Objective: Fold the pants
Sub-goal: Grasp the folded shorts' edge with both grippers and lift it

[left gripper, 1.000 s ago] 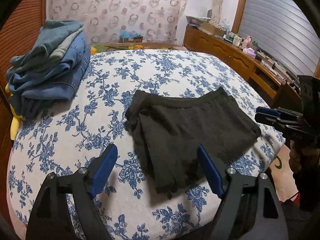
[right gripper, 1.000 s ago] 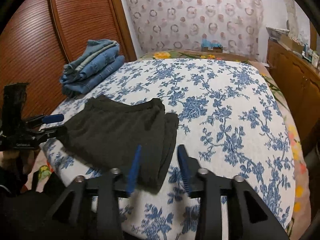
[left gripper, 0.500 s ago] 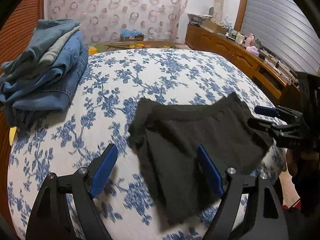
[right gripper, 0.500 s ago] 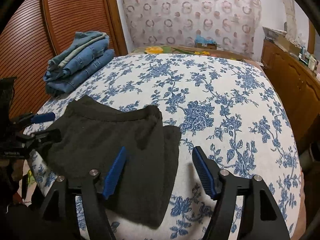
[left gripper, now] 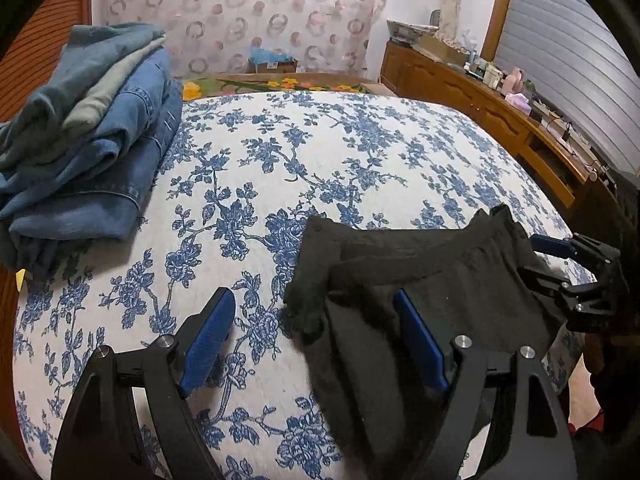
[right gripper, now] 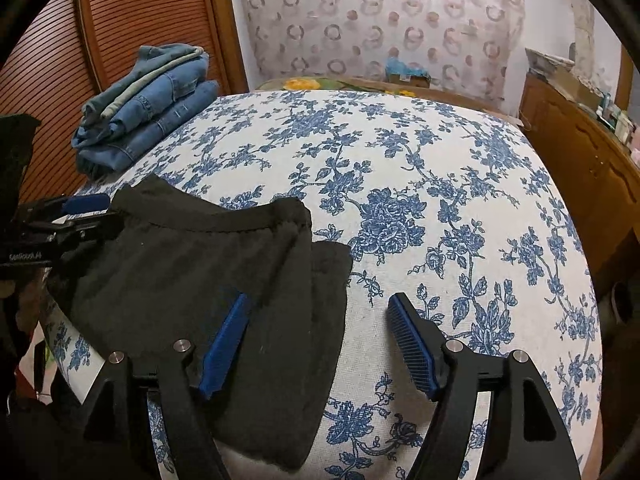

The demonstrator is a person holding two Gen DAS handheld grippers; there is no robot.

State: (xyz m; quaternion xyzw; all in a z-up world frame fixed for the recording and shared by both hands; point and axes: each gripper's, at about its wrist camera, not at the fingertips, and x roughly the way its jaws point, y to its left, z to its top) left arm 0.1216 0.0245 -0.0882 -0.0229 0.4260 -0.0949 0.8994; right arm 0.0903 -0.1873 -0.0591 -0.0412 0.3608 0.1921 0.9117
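Black knit pants [right gripper: 200,280], part-folded, spread at 8 o'clock by near bed edge, each open-jawed black claw with blue pads, left gripper [left gripper: 316,344] and right gripper [right gripper: 320,344], straddling a side hem for next fold, right jaws just widened; bare blue-floral white bedspread [right gripper: 440,200] toward 12 o'clock.

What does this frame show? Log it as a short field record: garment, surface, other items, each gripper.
garment: black pants, folded, lying flat near the bed's front edge
surface: bed with blue floral cover
other items: stack of folded jeans at the far left corner
left gripper: open, straddling the garment's left edge
right gripper: jaws just opened, open over the garment's right edge, pads not pressing it
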